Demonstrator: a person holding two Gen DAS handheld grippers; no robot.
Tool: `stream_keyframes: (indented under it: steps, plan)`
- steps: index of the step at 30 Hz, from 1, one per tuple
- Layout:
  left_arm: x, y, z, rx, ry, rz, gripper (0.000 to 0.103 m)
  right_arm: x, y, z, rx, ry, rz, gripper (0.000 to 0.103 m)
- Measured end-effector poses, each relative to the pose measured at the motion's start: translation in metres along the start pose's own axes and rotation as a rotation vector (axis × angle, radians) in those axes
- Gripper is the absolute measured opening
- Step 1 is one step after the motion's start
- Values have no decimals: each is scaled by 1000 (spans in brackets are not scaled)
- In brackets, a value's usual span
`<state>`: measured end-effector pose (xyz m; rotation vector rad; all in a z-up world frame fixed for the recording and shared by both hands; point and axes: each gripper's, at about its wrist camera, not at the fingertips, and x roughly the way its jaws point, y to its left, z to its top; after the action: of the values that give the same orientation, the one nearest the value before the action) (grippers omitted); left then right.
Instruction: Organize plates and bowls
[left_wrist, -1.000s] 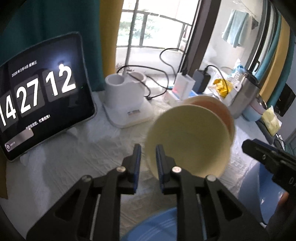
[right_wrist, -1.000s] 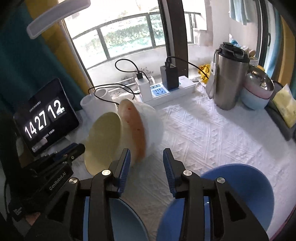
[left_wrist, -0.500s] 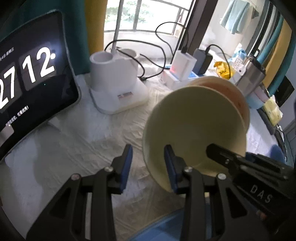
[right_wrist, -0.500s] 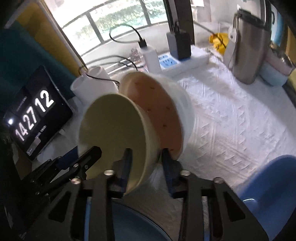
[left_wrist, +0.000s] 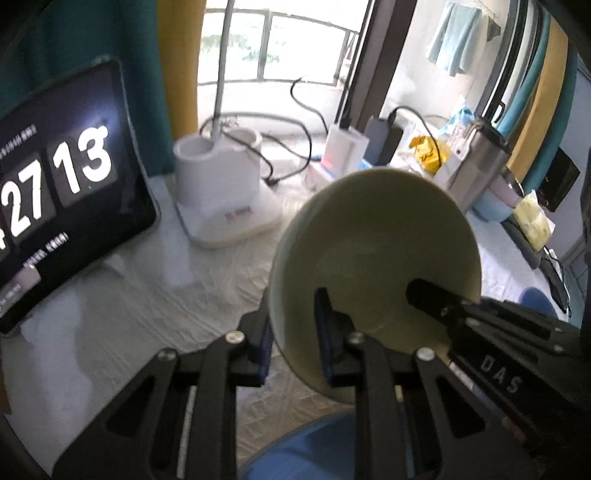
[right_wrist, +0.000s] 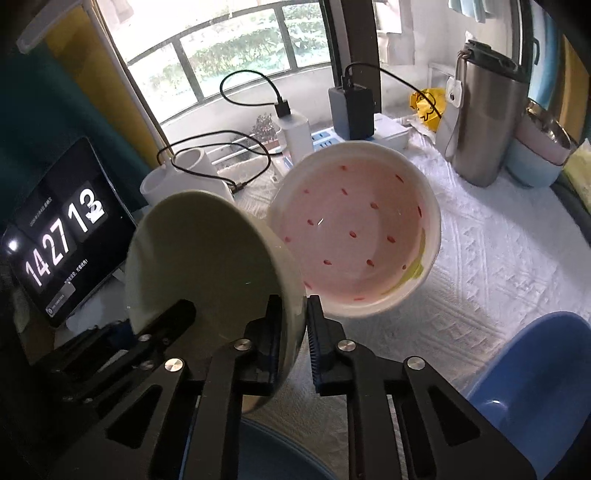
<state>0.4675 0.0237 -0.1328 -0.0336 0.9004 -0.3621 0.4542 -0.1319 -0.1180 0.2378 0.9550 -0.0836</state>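
Gripping cream bowl (left_wrist: 373, 254) rim: both claws, L (left_wrist: 291, 332) & R (right_wrist: 293, 325).

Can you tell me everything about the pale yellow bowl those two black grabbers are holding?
The pale yellow bowl is plain, smooth and glossy, like ceramic or hard plastic. It is tipped on its side, held up above the white tablecloth. The left gripper pinches its rim, one finger inside and one outside. The right gripper pinches another part of the rim. Close behind it lies a tilted pink bowl with red specks.
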Motion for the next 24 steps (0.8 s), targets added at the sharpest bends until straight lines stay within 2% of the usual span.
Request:
stream_keyframes:
  steps: [24]
  plan:
    - [-65, -47, -8, 17, -77, 32, 21, -80, -13, -11, -4, -101, 78, 14]
